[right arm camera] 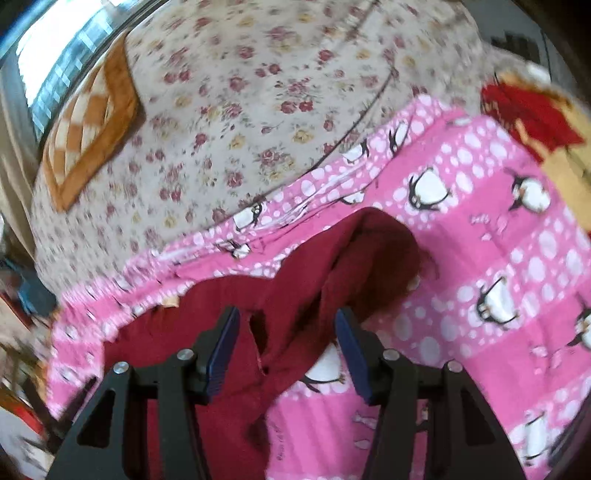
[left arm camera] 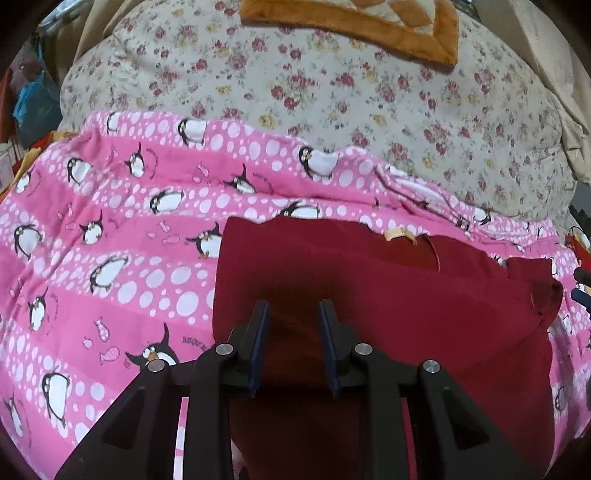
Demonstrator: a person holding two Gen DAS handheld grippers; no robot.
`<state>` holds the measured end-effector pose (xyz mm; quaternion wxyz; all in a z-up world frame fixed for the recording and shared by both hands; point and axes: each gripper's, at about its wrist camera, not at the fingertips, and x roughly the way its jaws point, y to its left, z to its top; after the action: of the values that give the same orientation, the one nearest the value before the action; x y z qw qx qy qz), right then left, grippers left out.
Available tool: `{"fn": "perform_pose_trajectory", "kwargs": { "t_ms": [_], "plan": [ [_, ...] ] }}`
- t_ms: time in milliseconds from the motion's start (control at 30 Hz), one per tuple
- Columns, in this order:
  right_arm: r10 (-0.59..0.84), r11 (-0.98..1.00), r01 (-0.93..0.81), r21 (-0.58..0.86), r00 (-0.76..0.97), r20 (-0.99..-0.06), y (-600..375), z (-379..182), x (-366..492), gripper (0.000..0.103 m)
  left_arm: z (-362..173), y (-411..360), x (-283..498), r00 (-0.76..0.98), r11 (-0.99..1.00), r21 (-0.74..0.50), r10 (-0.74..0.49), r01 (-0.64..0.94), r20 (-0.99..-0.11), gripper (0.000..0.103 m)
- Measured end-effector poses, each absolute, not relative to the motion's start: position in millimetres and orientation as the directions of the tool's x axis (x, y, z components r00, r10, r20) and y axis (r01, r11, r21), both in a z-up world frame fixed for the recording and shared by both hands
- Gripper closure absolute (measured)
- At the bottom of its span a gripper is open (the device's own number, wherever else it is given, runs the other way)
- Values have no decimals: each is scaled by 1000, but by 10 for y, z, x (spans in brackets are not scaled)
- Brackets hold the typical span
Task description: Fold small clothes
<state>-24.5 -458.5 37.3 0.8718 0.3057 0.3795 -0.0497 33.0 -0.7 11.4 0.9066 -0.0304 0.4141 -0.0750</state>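
The dark red garment lies on my pink penguin-print sheet, near the sheet's far edge where it meets the floral quilt. In my left wrist view most of it lies flat, a broad smooth panel with a straight left edge, a small cream label showing at its far edge and a bunched end of cloth toward the right. My left gripper hangs right over this flat panel; its two blue-padded fingers stand parted with only flat red cloth visible in the gap below them, so I hold nothing with it as far as I can see.

In my right wrist view, which is blurred, a long part of the garment is raised and folded over itself, running from the far side down between the fingers of my right gripper. Its jaws stand about half apart. The red cloth passes through the gap nearer the left finger, and I see pink sheet and a penguin between the cloth and the right pad, so the pads do not seem to pinch it; whether the left pad touches the fabric I cannot tell.

Beyond the sheet, the floral quilt covers the far part of the bed, and an orange-bordered checked cushion rests on it toward the far edge. At the sheet's right far corner in the right view lies some bright red and yellow cloth.
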Motion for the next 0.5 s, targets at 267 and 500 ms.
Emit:
{"fn": "perform_pose_trajectory", "kwargs": {
  "t_ms": [267,500],
  "plan": [
    [184,826,304,475,652,-736,-4401,187,58,46,97,58,358,639,985,-146,-171,92,-750,97],
    [187,818,348,458,592,-784,-4415,-166,255,76,44,26,389,625,986,-135,-165,96,-763,97]
  ]
}}
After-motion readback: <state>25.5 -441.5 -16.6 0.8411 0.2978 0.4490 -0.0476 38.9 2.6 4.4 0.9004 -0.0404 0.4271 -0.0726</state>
